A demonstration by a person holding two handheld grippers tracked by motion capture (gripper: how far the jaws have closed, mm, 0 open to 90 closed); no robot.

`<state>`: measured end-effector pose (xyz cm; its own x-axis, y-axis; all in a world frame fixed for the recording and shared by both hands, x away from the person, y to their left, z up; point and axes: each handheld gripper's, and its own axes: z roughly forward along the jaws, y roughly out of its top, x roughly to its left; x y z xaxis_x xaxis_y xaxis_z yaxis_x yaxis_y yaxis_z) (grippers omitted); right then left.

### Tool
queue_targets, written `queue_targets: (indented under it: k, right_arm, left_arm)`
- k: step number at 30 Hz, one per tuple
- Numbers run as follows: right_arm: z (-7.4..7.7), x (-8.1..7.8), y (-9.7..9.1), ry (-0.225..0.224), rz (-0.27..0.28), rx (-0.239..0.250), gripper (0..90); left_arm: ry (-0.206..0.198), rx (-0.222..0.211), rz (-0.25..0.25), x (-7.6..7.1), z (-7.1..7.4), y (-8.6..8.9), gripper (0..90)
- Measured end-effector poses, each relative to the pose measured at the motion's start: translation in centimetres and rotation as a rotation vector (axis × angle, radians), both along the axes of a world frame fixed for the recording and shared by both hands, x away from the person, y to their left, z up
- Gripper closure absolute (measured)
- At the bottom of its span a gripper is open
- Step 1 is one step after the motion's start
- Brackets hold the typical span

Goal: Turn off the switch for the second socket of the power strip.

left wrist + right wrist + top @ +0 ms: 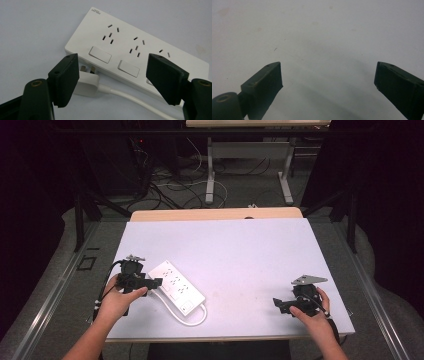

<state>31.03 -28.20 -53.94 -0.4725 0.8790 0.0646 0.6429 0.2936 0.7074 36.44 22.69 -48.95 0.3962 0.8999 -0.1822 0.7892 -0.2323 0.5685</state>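
Left tongs (112,75) agape just beside power strip (140,50), plug (87,82) between.

Bench (250,250): one obstacle only, white power strip (177,286) lying diagonally at left, its plug (86,83) and cord (197,319) beside it. Left claw (112,80) spread wide just before it. Middle, far edge and right side bare; right claw (328,82) spread over bare surface.
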Motion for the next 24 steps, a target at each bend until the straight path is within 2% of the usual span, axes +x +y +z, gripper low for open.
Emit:
queue_targets:
  k: [4,5,9,10,12,14,18,22,23,24]
  right_arm:
    - [0.0,0.0,0.0,0.002,0.0,0.002,7.4]
    - [0.0,0.0,0.0,0.002,0.0,0.003,7.4]
    - [0.0,0.0,0.0,0.003,-0.001,0.001,7.4]
    - [-0.1,0.0,0.0,0.001,0.001,0.0,7.4]
    - [-0.1,0.0,0.0,0.003,0.001,0.001,7.4]
    - [-0.1,0.0,0.0,0.003,0.002,0.001,7.4]
    - [-0.1,0.0,0.0,0.003,0.002,0.001,7.5]
    - [-0.1,0.0,-0.1,0.006,0.001,-0.001,7.6]
    - [-0.1,0.0,-0.1,0.006,0.001,-0.001,7.6]
    - [-0.1,0.0,0.0,0.007,0.002,-0.002,7.7]
  left_arm:
    - [0.022,-0.032,0.009,0.5,-0.1,0.1,30.3]
    - [0.039,-0.035,0.006,0.6,0.0,0.1,30.4]
    - [0.047,-0.058,0.005,0.7,-0.2,0.0,31.3]
    - [0.069,-0.068,0.006,0.8,-0.2,-0.2,31.5]
    - [0.071,-0.067,0.011,1.0,-0.2,-0.3,32.4]
    - [0.097,-0.063,0.015,1.3,-0.3,-0.4,32.5]
    - [0.117,-0.075,0.037,1.6,-0.6,-0.7,33.7]
    - [0.133,-0.06,0.044,2.0,-0.9,-0.9,36.9]
    - [0.126,-0.06,0.05,2.0,-1.0,-1.0,37.8]
    - [0.144,-0.063,0.046,2.1,-1.0,-1.0,39.7]
